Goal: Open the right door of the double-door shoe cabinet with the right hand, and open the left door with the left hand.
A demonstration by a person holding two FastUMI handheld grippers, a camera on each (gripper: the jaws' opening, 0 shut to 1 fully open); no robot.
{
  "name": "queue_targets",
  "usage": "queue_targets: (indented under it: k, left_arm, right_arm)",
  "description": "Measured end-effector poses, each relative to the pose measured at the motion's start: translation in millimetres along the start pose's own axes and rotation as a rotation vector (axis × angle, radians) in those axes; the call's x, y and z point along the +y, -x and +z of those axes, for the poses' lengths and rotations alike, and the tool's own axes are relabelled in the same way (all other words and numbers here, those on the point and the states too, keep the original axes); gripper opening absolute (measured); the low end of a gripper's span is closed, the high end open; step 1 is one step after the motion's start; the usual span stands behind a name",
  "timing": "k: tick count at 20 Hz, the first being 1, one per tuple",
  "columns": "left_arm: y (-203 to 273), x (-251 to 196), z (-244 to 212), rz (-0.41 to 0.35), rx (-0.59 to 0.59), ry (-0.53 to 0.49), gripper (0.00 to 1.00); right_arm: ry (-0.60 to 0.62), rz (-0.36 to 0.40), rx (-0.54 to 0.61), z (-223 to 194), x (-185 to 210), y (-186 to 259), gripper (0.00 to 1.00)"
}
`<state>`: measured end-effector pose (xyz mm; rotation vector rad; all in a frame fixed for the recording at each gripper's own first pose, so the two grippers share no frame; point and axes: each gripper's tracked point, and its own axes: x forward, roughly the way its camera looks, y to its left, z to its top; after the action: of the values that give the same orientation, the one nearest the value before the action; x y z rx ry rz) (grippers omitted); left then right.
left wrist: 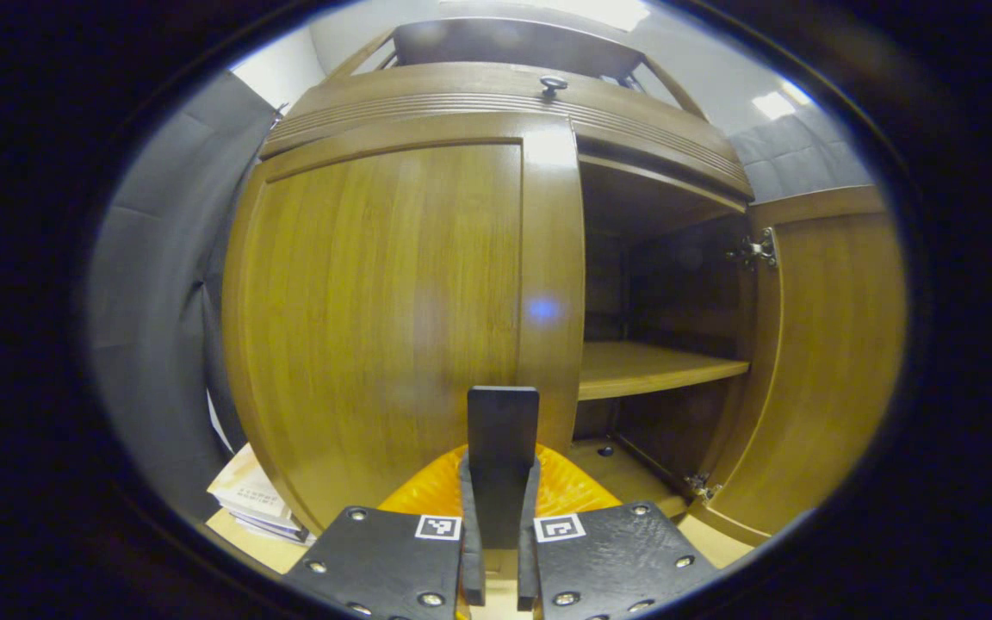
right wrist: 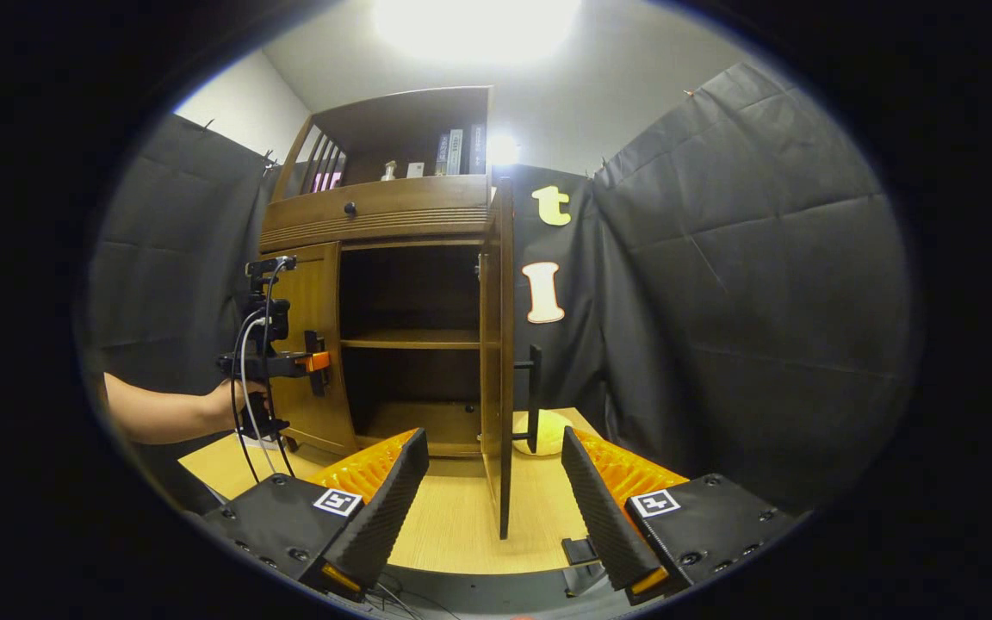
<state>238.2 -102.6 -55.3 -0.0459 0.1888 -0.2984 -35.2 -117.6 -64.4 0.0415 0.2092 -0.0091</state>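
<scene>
The wooden shoe cabinet stands close ahead in the left gripper view. Its left door is closed, and my left gripper is shut on that door's dark vertical handle. The right door stands swung wide, baring a shelf. In the right gripper view the right door appears edge-on with its bar handle facing right. My right gripper hangs open just in front of that door's edge, touching nothing. A hand holds the left gripper against the left door.
A stack of papers lies by the cabinet's lower left corner. A drawer with a knob sits above the doors, and books stand on the top shelf. Black cloth closes the right side. The cabinet rests on a light wooden surface.
</scene>
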Motion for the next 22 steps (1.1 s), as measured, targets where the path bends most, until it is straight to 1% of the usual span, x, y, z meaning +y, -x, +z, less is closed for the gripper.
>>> queue_targets:
  k: [6,8,10,13,14,16,18,19,20,22]
  left_arm:
    - [33,6,-1,0.003,0.002,0.006,0.16]
    - [43,9,-1,0.005,0.001,0.006,0.14]
    - [52,12,-1,0.009,0.001,0.006,0.18]
    - [66,17,-2,0.017,0.002,0.011,0.18]
    - [70,18,-2,0.018,0.004,0.011,0.16]
    - [77,22,-2,0.023,0.004,0.011,0.18]
    - [85,25,-3,0.027,0.002,0.008,0.16]
    - [90,28,-3,0.031,0.001,0.009,0.17]
    - [93,29,-2,0.035,-0.001,0.012,0.16]
    - [102,36,-4,0.042,-0.002,0.015,0.17]
  right_arm:
    - [-0.007,0.054,0.002,-1,16,-17,0.97]
    - [-0.014,0.072,-0.004,0,22,-22,0.98]
    - [-0.013,0.092,-0.010,1,29,-27,0.97]
    - [-0.012,0.114,-0.017,3,38,-34,0.97]
    - [-0.013,0.121,-0.018,2,40,-36,0.97]
    - [-0.019,0.139,-0.028,4,45,-36,0.97]
    - [-0.013,0.148,-0.033,5,47,-38,0.97]
    - [-0.010,0.151,-0.032,5,48,-38,0.97]
    - [-0.009,0.155,-0.030,5,49,-39,0.97]
    - [-0.010,0.161,-0.030,5,51,-40,0.97]
